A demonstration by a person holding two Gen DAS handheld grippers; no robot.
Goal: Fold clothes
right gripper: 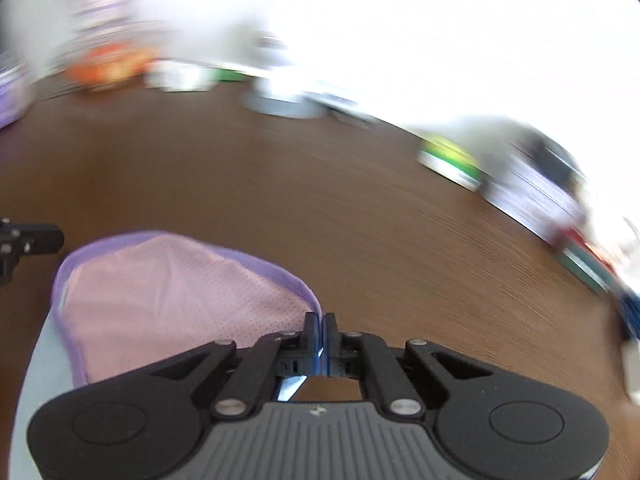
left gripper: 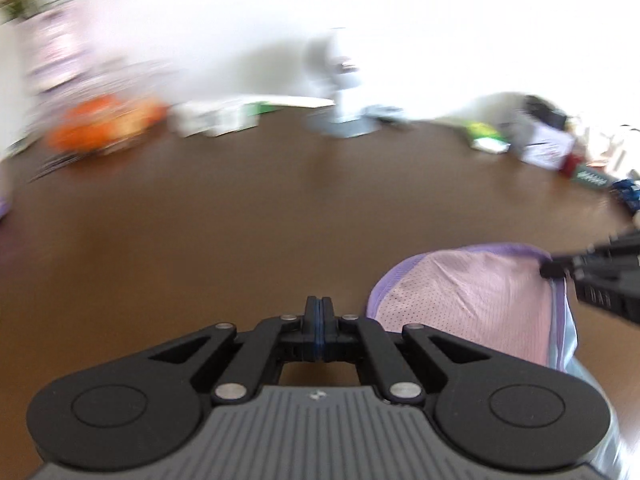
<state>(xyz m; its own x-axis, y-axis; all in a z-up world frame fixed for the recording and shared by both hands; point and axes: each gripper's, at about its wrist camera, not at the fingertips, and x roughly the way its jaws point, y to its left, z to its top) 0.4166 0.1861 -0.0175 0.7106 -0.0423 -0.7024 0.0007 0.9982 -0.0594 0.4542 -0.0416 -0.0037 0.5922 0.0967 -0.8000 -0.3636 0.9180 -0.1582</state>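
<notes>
Left wrist view: left gripper (left gripper: 319, 304) pressed together, apparently empty; the pink garment (left gripper: 468, 304) lies just right of it. Right wrist view: right gripper (right gripper: 320, 322) pinches its purple hem. Folding barely begun, I'd say.

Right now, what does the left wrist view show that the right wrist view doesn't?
Only the left wrist view: the left hand-held gripper shut on nothing, and the right one's tip at the garment's purple edge.
Only the right wrist view: the right hand-held gripper shut on that edge, cloth between its fingers.
Both: the pink mesh garment on the brown table, blurred clutter along the far side.
</notes>
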